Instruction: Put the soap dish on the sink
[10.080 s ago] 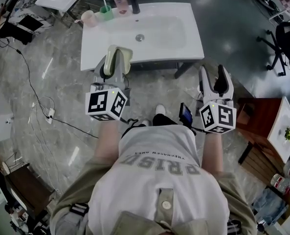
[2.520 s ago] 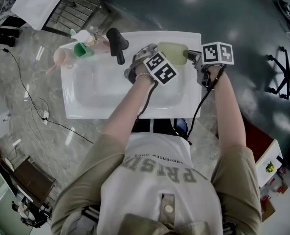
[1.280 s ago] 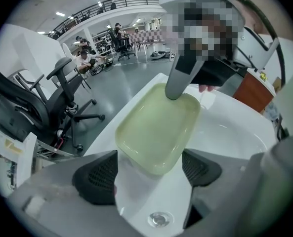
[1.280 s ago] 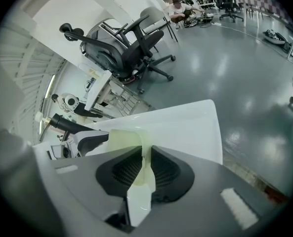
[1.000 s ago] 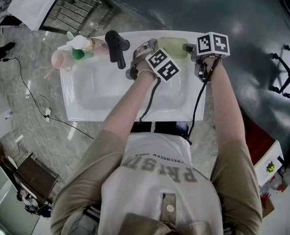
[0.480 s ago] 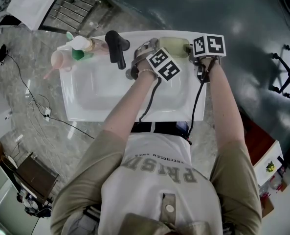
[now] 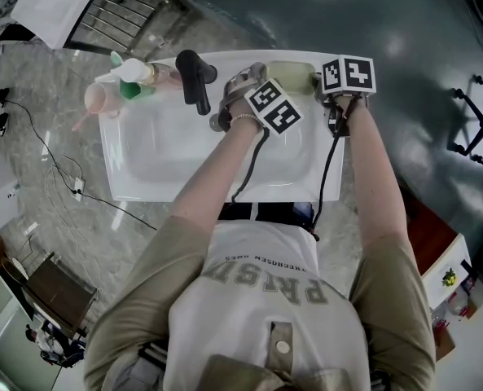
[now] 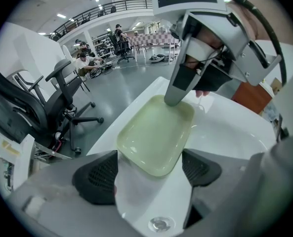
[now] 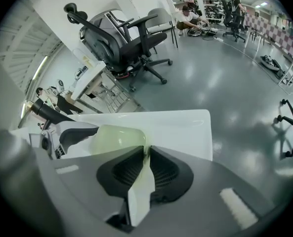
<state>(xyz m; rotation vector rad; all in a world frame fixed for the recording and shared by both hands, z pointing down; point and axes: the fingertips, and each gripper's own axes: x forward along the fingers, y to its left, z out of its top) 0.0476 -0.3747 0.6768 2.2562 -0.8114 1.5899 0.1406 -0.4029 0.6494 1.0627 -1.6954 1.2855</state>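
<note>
While a pink cup (image 7: 98, 98), green cup (image 7: 132, 88), pump bottle (image 7: 155, 73) and black faucet (image 7: 194, 78) crowd the back ledge of the sink (image 7: 143, 177), the soap dish (image 7: 288, 76) lies right of them there. My left gripper (image 8: 148, 174) holds its jaws apart around the dish's end. My right gripper (image 9: 146, 157) has just been closing its jaws, which pinch the rim.

Basin (image 7: 168, 155) free; faucet (image 7: 194, 78), cups (image 7: 99, 98) crowd far-left rim; soap dish (image 7: 288, 73) far-right.
</note>
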